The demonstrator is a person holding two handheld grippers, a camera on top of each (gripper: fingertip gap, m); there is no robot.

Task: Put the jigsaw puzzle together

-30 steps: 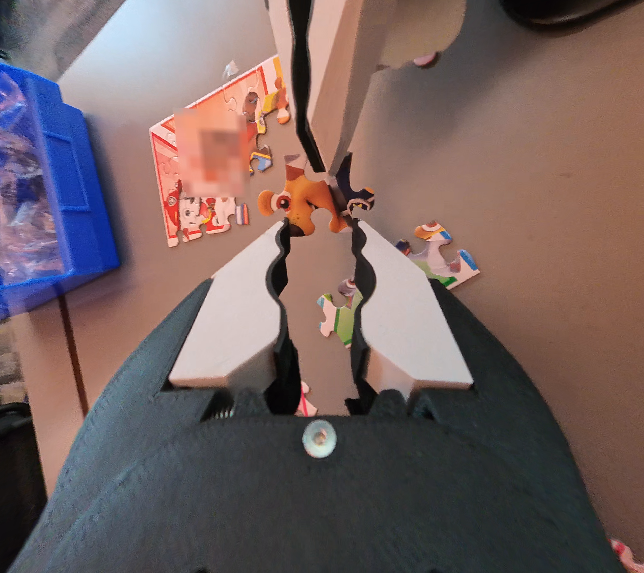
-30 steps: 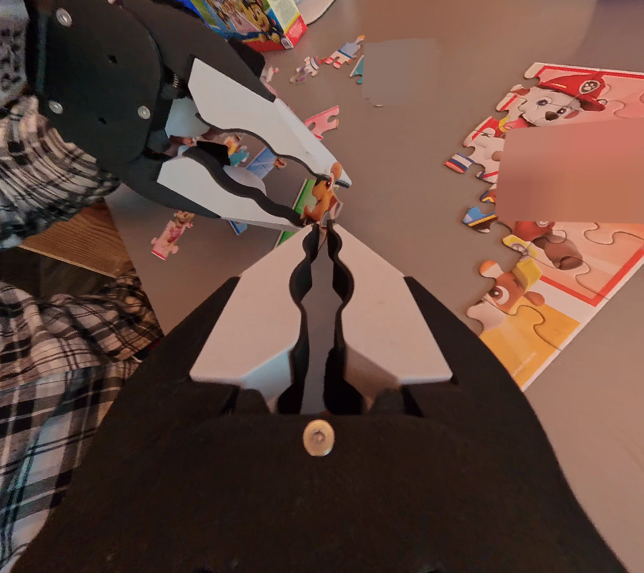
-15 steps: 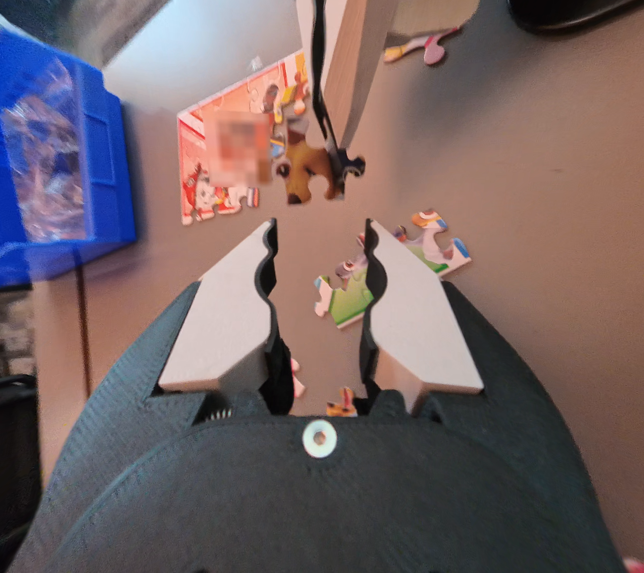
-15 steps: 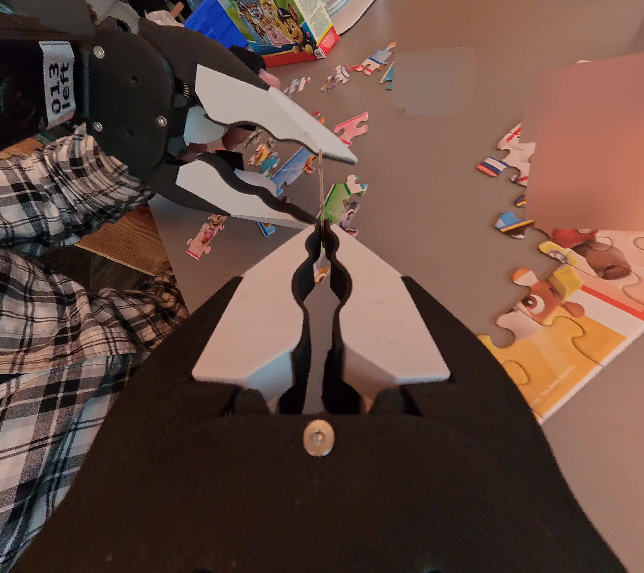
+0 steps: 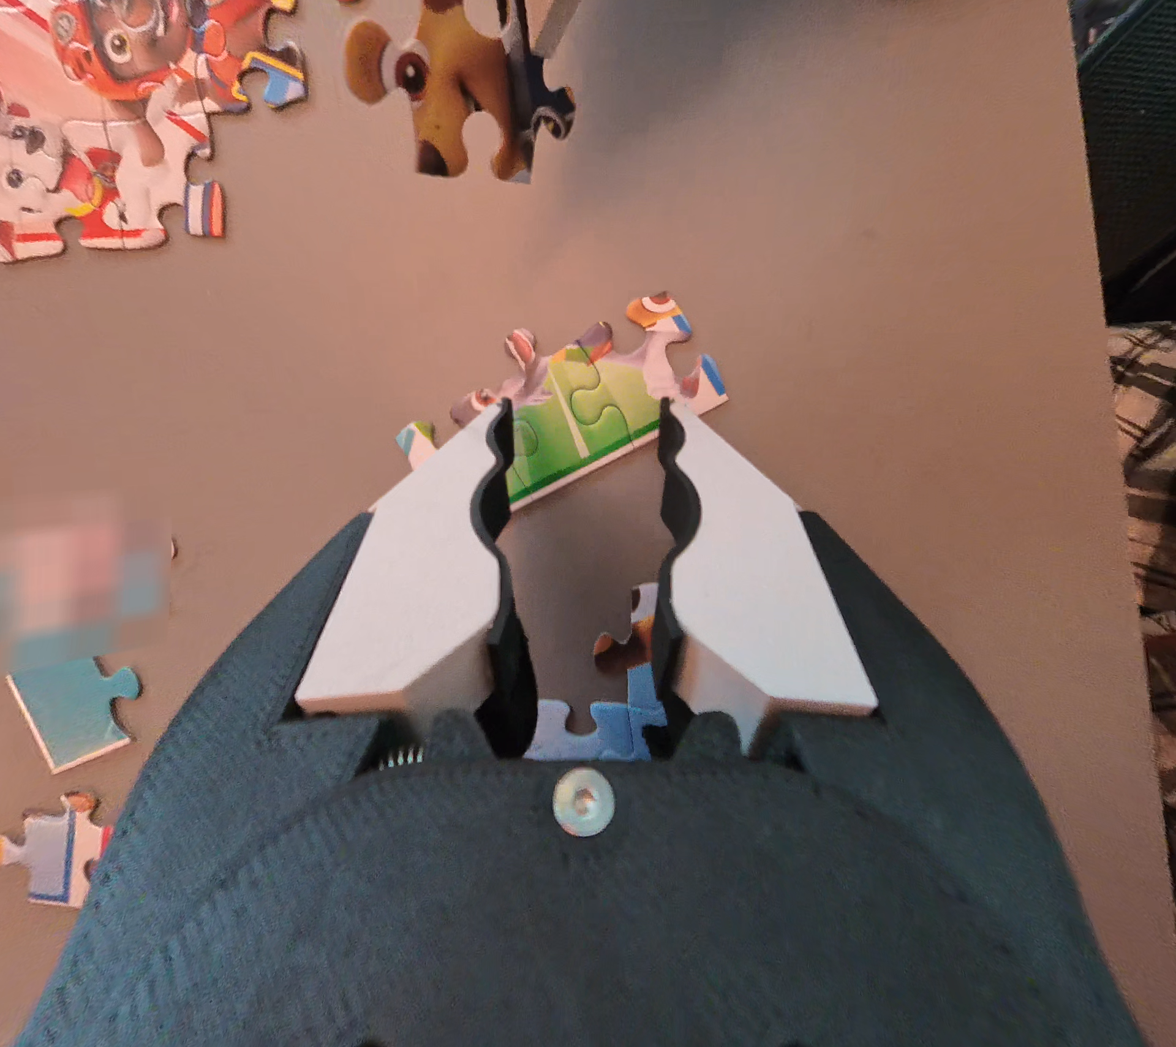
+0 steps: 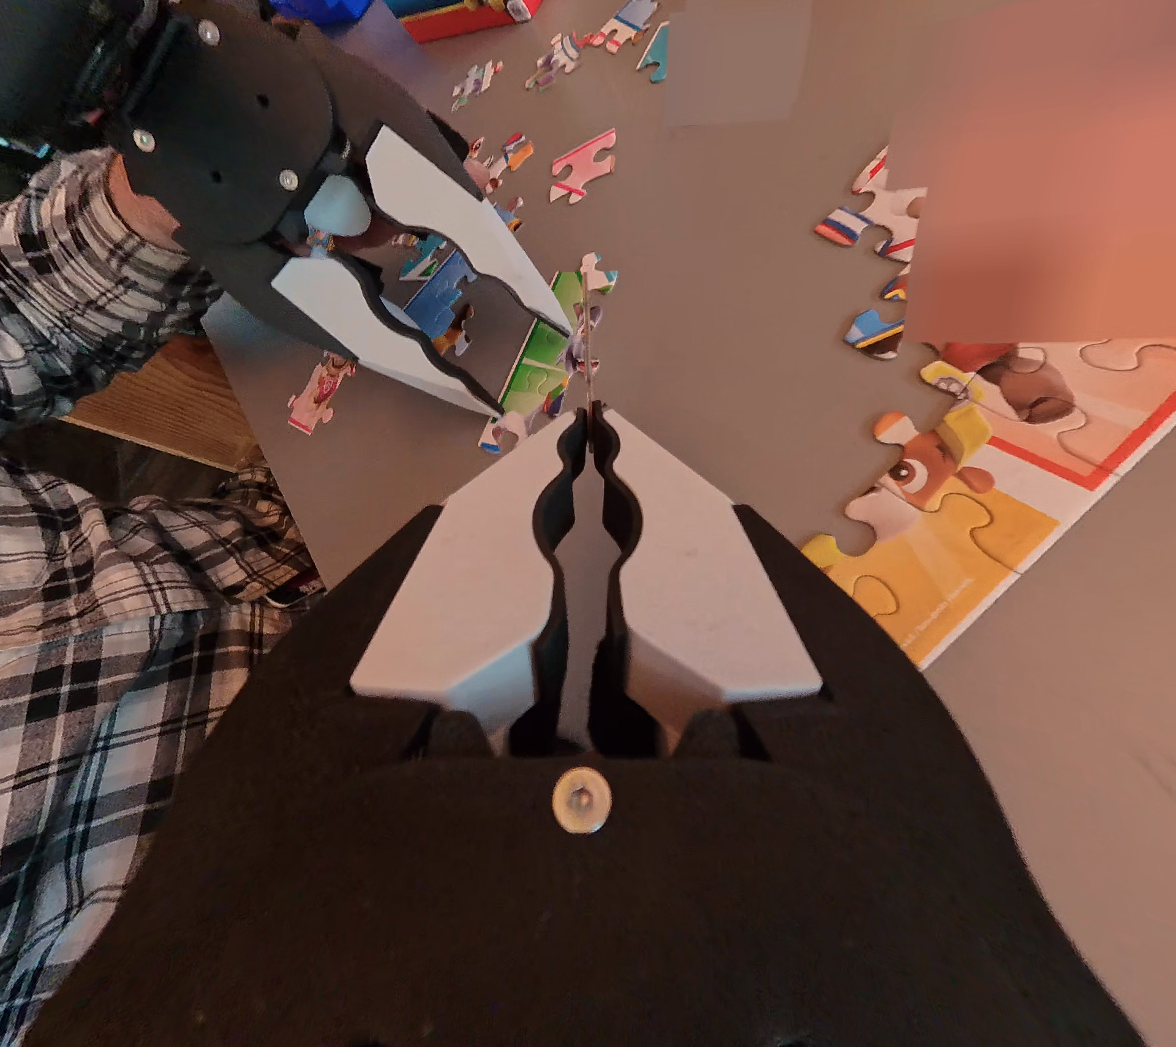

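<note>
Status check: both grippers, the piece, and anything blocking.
Right hand-held gripper shut on dog-face piece, held above table. Left hand-held gripper open, empty, over green cluster. Nothing blocking.
</note>
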